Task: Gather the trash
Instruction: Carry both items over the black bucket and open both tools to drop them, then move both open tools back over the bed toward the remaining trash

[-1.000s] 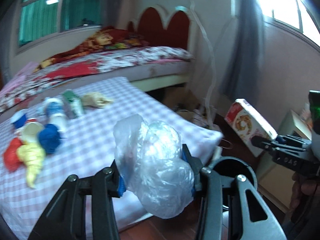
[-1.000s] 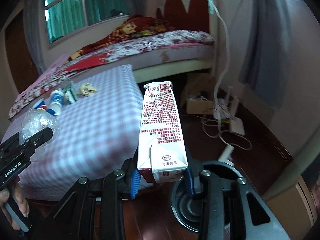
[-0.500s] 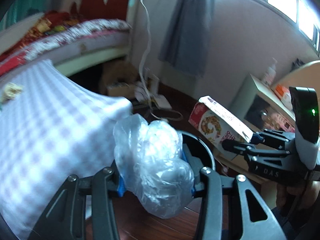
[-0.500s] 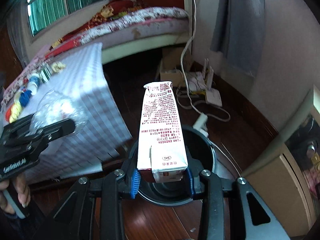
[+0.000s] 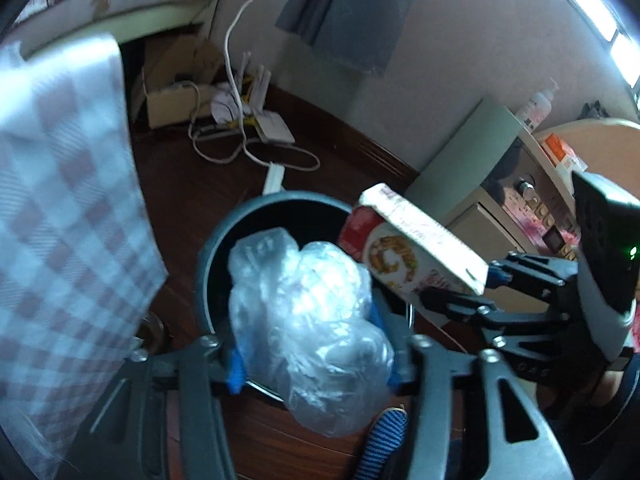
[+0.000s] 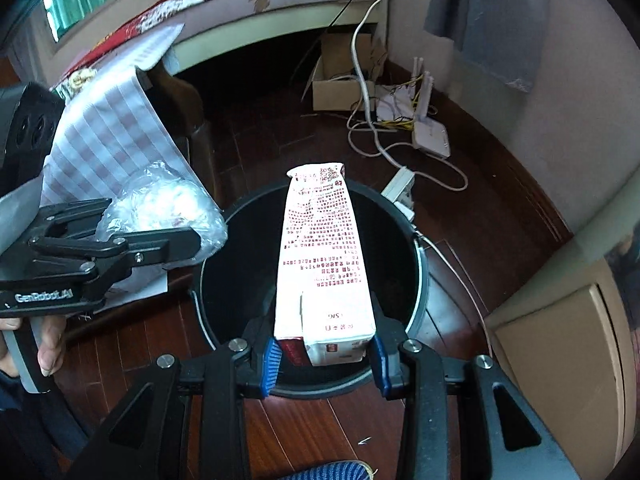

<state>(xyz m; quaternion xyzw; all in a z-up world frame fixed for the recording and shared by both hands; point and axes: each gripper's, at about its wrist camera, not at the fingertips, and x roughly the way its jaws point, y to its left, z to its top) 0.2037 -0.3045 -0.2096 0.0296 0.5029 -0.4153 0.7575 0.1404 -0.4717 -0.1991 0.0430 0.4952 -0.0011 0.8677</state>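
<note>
A black round bin (image 5: 208, 264) stands on the wooden floor below both grippers. My left gripper (image 5: 315, 360) holds a crumpled clear plastic bag (image 5: 312, 320) over the bin's near rim; its jaws are opening, and the bag still sits between the blue pads and touches both. My right gripper (image 6: 324, 360) is shut on the base of a white and red milk carton (image 6: 322, 248), which points out over the bin's mouth (image 6: 420, 264). The right wrist view has the left gripper (image 6: 176, 236) and the bag (image 6: 160, 204) at the bin's left edge. The left wrist view has the right gripper (image 5: 460, 284) with the carton (image 5: 404, 248) at the bin's right.
A table under a checked cloth (image 5: 60, 200) hangs close on the bin's left. Cables, a white router (image 6: 430, 138) and a cardboard box (image 6: 340, 88) lie on the floor behind. A pale cabinet (image 6: 560, 344) stands right. A blue striped foot (image 5: 380, 436) is near the bin.
Both grippers have swung away from the bed and table and tilted down over the bin. The left jaws stand a little wider around the bag. The carton stays gripped.
</note>
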